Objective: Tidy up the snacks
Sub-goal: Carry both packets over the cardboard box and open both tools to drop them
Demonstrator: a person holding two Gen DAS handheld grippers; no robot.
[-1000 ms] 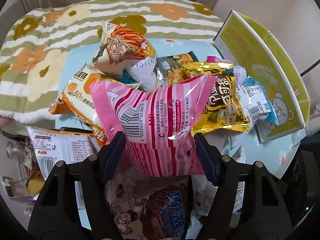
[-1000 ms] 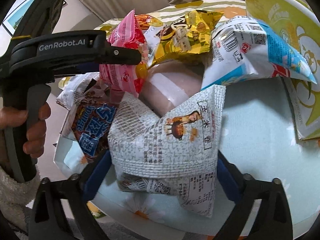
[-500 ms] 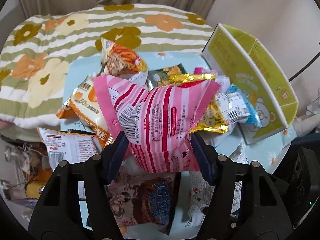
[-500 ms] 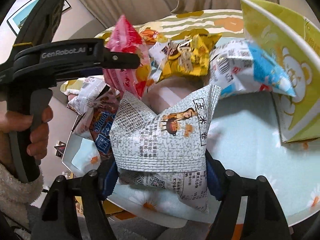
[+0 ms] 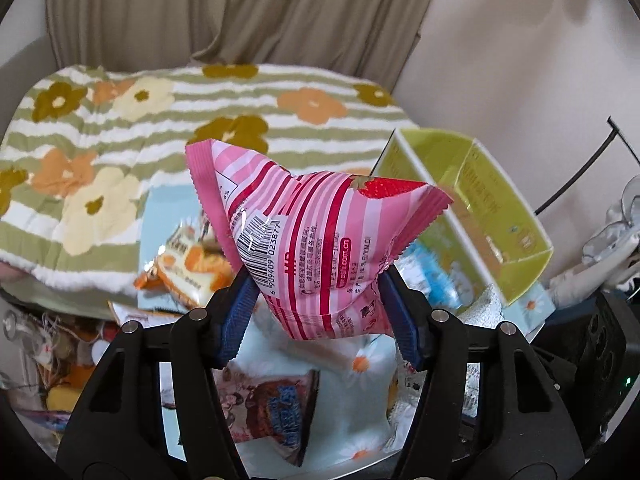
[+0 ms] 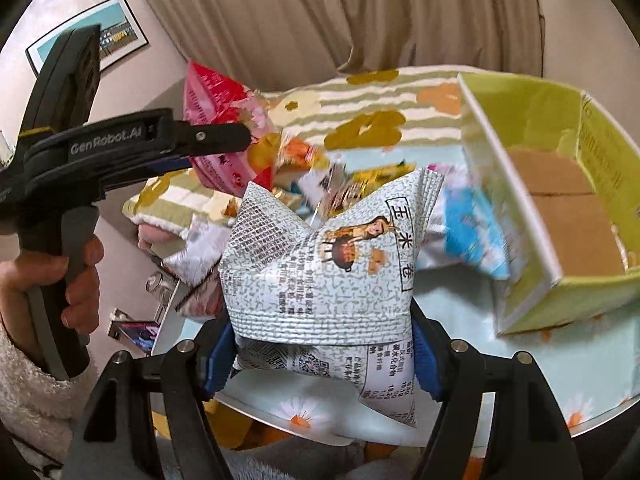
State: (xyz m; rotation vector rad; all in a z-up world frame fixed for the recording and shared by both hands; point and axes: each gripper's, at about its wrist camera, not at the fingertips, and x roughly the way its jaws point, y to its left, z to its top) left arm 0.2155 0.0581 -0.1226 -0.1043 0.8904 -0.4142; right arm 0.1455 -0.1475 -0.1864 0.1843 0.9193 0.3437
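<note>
My left gripper (image 5: 318,316) is shut on a pink striped snack bag (image 5: 316,240) and holds it well above the table. The same pink bag (image 6: 220,136) and left gripper show at the left of the right wrist view. My right gripper (image 6: 322,354) is shut on a white crackle-patterned snack bag (image 6: 320,276), lifted above the table's front edge. An open yellow-green cardboard box (image 5: 480,208) stands at the right; in the right wrist view the box (image 6: 560,208) is close, with a bare brown bottom.
Several snack bags lie on the light-blue daisy tablecloth (image 6: 460,300), among them an orange one (image 5: 188,264), a blue one (image 6: 468,232) and a brown cookie one (image 5: 276,408). A striped floral blanket (image 5: 120,140) lies behind. Curtains hang at the back.
Both grippers have lifted their bags up from the pile. The views now look over the table, and the box's open inside has come into sight.
</note>
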